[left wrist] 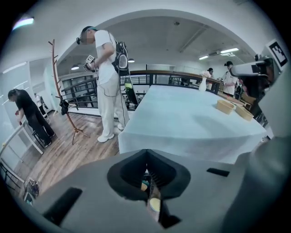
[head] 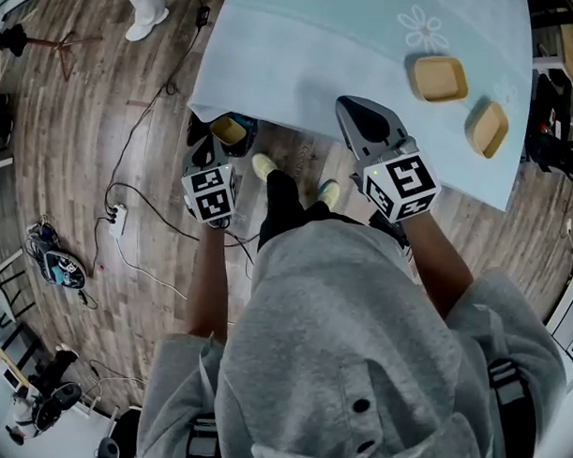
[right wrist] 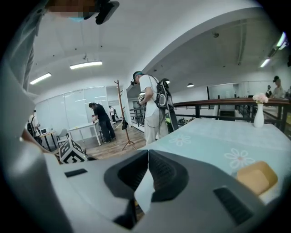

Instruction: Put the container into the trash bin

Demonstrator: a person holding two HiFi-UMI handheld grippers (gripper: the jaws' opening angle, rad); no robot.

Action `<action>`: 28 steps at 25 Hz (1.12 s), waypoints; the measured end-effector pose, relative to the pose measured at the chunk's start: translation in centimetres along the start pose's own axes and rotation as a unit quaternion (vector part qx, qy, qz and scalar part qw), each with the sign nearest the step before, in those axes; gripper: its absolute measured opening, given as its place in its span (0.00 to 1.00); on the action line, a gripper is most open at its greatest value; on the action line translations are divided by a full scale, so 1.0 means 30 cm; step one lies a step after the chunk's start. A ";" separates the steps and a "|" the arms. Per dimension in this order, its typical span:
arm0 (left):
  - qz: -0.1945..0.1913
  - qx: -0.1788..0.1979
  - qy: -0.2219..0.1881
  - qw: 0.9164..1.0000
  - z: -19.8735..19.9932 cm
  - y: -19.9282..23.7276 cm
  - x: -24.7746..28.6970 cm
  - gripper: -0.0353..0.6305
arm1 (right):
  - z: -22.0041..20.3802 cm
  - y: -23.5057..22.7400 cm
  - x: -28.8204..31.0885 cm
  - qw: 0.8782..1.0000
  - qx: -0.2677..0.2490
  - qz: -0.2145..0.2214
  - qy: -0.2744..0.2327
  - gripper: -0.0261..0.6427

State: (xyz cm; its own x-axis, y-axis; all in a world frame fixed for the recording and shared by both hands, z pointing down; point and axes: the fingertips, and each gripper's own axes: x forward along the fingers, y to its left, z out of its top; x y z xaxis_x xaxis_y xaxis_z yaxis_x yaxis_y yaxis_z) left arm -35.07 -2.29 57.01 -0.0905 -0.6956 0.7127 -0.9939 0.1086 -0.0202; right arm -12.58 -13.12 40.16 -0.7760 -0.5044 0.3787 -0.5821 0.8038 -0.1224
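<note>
A dark trash bin (head: 248,136) stands on the floor under the near left corner of the table (head: 309,54). A tan container (head: 228,130) lies inside the bin. My left gripper (head: 206,144) hovers just left of the bin, shut and empty; in the left gripper view its jaws (left wrist: 146,152) meet at the tips. Two more tan containers (head: 440,78) (head: 488,128) sit on the pale blue cloth at the right. My right gripper (head: 345,103) hangs over the table's near edge, left of them, shut with nothing in it (right wrist: 147,152). One container (right wrist: 257,177) shows at its lower right.
The wearer's feet (head: 264,166) stand between bin and table. Cables and a power strip (head: 117,220) lie on the wooden floor to the left. A person in white (left wrist: 107,82) stands at the table's far corner beside a coat rack (left wrist: 59,91). A vase (right wrist: 258,116) stands far back.
</note>
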 end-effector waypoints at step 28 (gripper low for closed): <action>-0.283 0.280 -0.120 0.909 0.497 -1.122 0.035 0.19 | -0.153 -0.479 -0.687 0.970 0.094 -0.208 -0.080 0.08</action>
State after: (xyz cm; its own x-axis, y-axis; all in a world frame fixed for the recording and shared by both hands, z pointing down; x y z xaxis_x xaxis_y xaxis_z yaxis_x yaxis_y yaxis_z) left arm -2.67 -17.26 47.97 0.5014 -0.6698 0.5477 -0.7557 -0.6473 -0.0997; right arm 12.88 -12.83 38.32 -0.4826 -0.8277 0.2866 -0.8759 0.4553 -0.1600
